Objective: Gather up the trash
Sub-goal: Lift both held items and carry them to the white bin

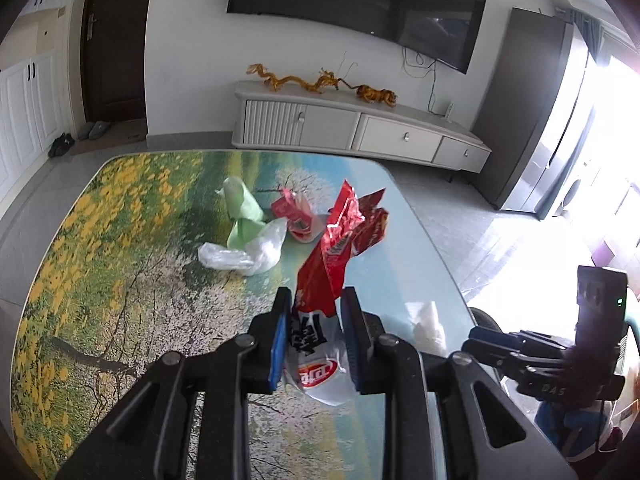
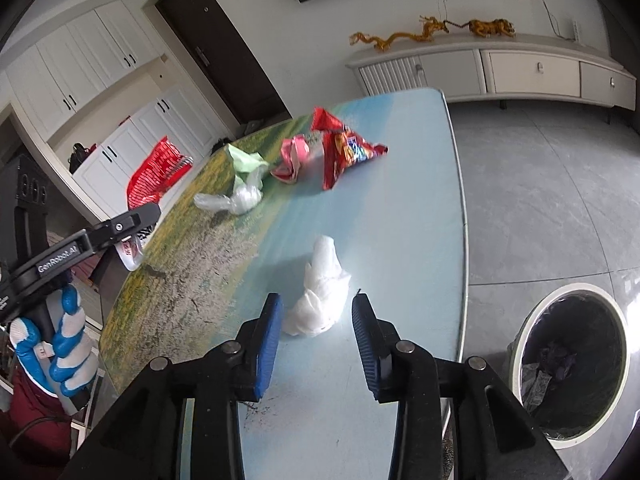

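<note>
The right gripper stands with jaws spread, not yet pinching; the white wad lies on the table between the fingertips, long axis running ahead. The left gripper pinches a red wrapper. The bin sits right of the right jaws.

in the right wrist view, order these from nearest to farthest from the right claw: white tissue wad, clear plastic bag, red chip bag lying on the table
1. white tissue wad, between the right claw's open fingers.
2. clear plastic bag, mid-table, to the left.
3. red chip bag, at the table's far end.
</note>
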Available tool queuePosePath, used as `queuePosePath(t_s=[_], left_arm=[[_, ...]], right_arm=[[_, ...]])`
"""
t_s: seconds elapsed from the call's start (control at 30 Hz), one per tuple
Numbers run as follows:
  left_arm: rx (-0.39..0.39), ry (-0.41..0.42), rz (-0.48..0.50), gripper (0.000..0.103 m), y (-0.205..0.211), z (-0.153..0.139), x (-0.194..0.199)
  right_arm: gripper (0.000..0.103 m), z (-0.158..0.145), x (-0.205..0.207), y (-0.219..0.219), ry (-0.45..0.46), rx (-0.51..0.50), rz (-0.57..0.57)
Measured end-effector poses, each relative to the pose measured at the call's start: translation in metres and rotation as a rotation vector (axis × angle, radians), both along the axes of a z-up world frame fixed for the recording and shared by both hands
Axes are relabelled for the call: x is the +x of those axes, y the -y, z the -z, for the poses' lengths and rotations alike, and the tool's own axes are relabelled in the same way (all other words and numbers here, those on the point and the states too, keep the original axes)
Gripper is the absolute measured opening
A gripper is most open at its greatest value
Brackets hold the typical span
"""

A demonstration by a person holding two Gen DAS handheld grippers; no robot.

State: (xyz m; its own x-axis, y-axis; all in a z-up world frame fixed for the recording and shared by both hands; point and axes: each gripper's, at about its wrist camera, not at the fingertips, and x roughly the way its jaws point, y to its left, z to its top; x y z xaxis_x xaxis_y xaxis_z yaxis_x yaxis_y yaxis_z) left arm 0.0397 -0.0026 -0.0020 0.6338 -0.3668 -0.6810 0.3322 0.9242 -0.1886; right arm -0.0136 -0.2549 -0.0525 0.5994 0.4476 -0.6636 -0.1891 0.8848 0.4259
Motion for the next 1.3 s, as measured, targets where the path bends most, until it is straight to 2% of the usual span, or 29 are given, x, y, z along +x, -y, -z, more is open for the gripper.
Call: queuePosePath(t_s=[0.3,0.6,0.67,0.87,1.07,1.3], left_arm=[[-0.009,-0.043,-0.001,0.024,-0.001,0.019,0.015],[-0.006,-0.053,-0.011,0.024,-0.002,0.020,0.014],[-0.003,-0.051,-0.014,0.024,-0.003,0.018,0.012],[0.003,-0.046,-0.021,0.024,-0.004,0.012,0.006],[0.010,-0.041,-0.002,0.024,0.007,0.006,0.001],[0.027,-0.032,0.067,0.024,0.045,-0.001,-0.003]], right_arm=[[0.035,0.017,0.021,-0.011,-0.049,-0.019,-0.016],[0.035,0.021,0.025,-0.022,-0.055,-0.042,-0.034],[0.028,0.022,0.026,-0.024,-0.055,-0.039,-0.037],[0.025,0.015,0.019,-0.022,-0.023,-0.026,-0.036],[0.025,-0.002,0.008,-0.002,0.020,0.000,0.004],[0.025,-0.016,-0.010,0.040,0.061,-0.003,0.099]])
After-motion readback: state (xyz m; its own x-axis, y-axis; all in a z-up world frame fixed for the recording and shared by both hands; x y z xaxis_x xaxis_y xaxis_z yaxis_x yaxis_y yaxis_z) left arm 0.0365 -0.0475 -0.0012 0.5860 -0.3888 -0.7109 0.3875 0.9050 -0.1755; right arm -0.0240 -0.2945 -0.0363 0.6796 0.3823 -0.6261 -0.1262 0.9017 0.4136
